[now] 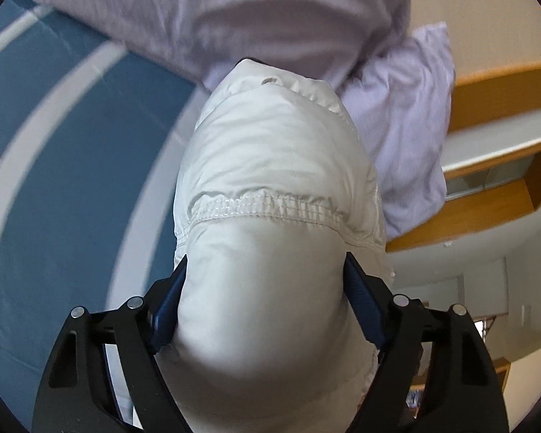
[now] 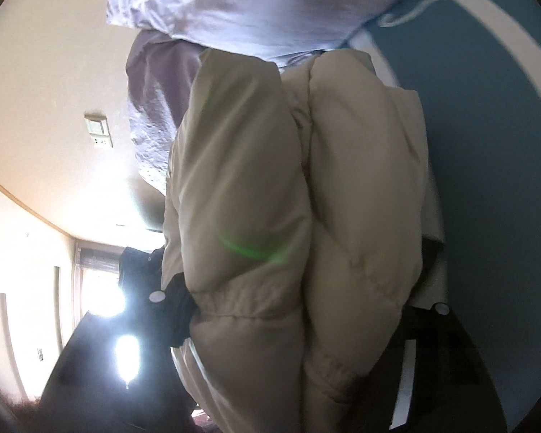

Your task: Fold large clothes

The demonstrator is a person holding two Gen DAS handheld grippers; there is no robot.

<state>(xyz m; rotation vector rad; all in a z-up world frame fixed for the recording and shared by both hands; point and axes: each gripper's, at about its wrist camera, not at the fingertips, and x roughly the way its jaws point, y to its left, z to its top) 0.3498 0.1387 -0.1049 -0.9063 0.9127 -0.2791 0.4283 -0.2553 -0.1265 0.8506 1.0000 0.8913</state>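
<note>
A puffy off-white padded jacket (image 1: 270, 166) fills the middle of the left wrist view. My left gripper (image 1: 267, 281) is shut on a thick fold of it, blue pads pressed on both sides, below an elastic seam. In the right wrist view the same jacket (image 2: 299, 187) looks beige and bulges between the black fingers. My right gripper (image 2: 306, 288) is shut on a thick bundle of it; the fingertips are mostly hidden by fabric. The jacket hangs lifted over a blue bed cover with white stripes (image 1: 72, 151).
A pale lilac pillow or sheet (image 1: 270, 11) lies beyond the jacket, also in the right wrist view (image 2: 252, 3). Wooden shelves (image 1: 501, 137) stand on the right. A cream wall with a switch panel (image 2: 97, 131) and a bright window (image 2: 101, 288) lie to the left.
</note>
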